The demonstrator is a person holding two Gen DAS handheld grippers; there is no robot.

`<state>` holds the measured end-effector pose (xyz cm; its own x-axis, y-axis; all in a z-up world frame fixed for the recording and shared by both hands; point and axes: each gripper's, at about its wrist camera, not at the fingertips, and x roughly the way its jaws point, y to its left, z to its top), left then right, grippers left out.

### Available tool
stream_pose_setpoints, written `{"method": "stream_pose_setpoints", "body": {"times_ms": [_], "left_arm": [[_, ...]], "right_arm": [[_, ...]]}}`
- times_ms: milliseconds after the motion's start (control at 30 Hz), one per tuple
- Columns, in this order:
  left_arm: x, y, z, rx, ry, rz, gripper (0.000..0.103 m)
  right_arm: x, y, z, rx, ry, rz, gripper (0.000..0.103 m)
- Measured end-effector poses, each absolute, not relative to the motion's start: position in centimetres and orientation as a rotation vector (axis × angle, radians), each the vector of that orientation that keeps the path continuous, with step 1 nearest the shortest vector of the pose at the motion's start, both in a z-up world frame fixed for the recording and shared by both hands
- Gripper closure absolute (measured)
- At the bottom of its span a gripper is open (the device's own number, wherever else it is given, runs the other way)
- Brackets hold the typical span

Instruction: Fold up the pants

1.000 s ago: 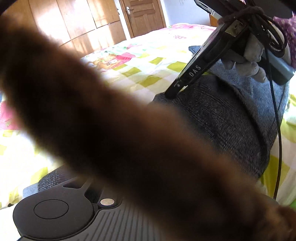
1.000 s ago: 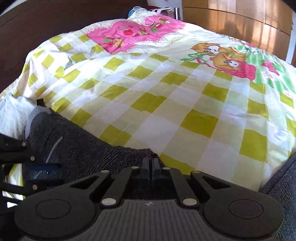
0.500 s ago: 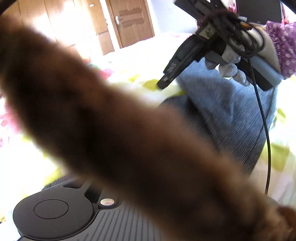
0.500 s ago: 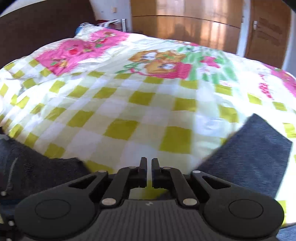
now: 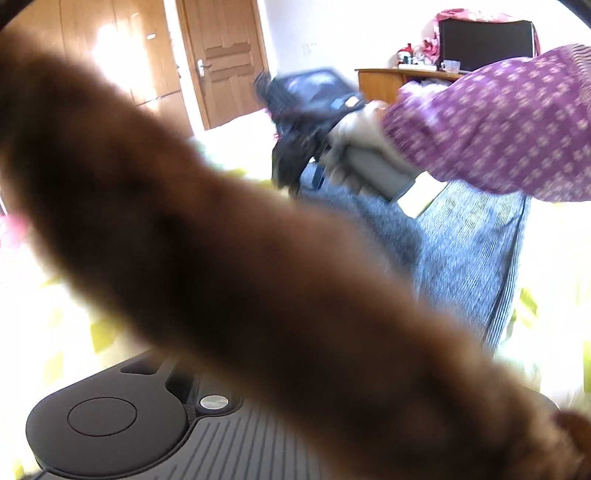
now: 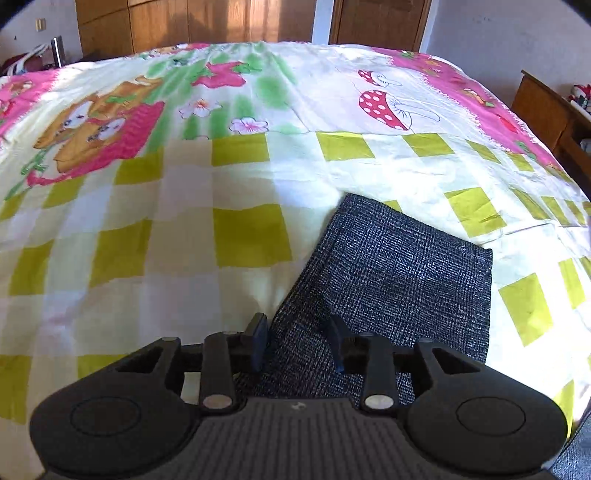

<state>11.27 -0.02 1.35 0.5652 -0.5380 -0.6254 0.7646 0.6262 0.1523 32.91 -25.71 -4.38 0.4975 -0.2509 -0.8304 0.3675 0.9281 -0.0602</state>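
Note:
Grey tweed pants (image 6: 399,273) lie flat on the bed, one leg end squared off toward the far right. My right gripper (image 6: 297,339) hovers over the near left edge of that leg with its jaws opening; the fabric lies below the gap and the pads do not press on it. In the left wrist view a blurred brown band (image 5: 221,240) crosses the lens and hides my left gripper's fingers; only its black housing (image 5: 110,424) shows. Beyond it the pants (image 5: 469,258) stretch away, and a gloved hand (image 5: 354,147) in a purple sleeve (image 5: 498,122) holds the right gripper (image 5: 291,173) above them.
A yellow-checked cartoon bedsheet (image 6: 240,236) covers the whole bed. Wooden wardrobes (image 6: 184,18) and a door (image 5: 225,62) stand behind it. A wooden desk (image 5: 388,81) with a dark screen (image 5: 484,40) is at the far right, and a wooden cabinet (image 6: 546,107) flanks the bed.
My right gripper swung across the bed from the pants' upper part to the leg end, and its fingers went from shut to apart. In the left wrist view it lifted off the pants.

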Motion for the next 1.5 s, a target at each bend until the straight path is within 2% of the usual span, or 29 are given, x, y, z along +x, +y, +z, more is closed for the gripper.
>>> {"method": "stream_pose_setpoints", "body": {"times_ms": [67, 133, 167, 367, 567, 667, 767, 933, 1233, 1367, 1500], "left_arm": [[11.5, -0.8, 1.3, 0.445, 0.569, -0.799, 0.071], [11.8, -1.7, 0.8, 0.438, 0.589, -0.811, 0.071], [11.9, -2.1, 0.5, 0.434, 0.603, -0.816, 0.071], [11.2, -3.9, -0.7, 0.456, 0.642, -0.798, 0.072], [7.4, -6.4, 1.1, 0.493, 0.552, -0.856, 0.072], [5.0, -8.4, 1.4, 0.510, 0.508, -0.920, 0.072], [2.9, -11.0, 0.3, 0.566, 0.516, -0.973, 0.071], [0.6, -14.2, -2.4, 0.701, 0.553, -1.018, 0.071], [0.4, -16.0, -3.4, 0.739, 0.599, -1.013, 0.070], [0.5, -16.4, -3.3, 0.730, 0.595, -1.027, 0.070], [0.7, -16.7, -3.4, 0.725, 0.591, -1.037, 0.069]], "right_arm": [[32.7, -26.5, -4.6, 0.181, 0.974, -0.381, 0.058], [32.2, -27.1, -4.2, 0.207, 0.968, -0.369, 0.080], [31.7, -27.4, -3.9, 0.219, 0.961, -0.362, 0.083], [24.8, -31.4, 0.8, 0.314, 0.818, -0.293, 0.083], [8.9, -38.1, 5.8, 0.493, 0.636, -0.296, 0.083], [1.5, -40.5, 3.8, 0.579, 0.638, -0.353, 0.083], [-2.5, -42.1, -1.1, 0.680, 0.710, -0.414, 0.082], [-5.5, -44.0, -5.2, 0.820, 0.644, -0.420, 0.077], [-6.6, -48.2, -6.0, 0.964, 0.516, -0.466, 0.072], [-6.6, -49.1, -5.7, 0.960, 0.494, -0.491, 0.063], [-5.9, -50.6, -5.9, 1.027, 0.483, -0.531, 0.062]]}}
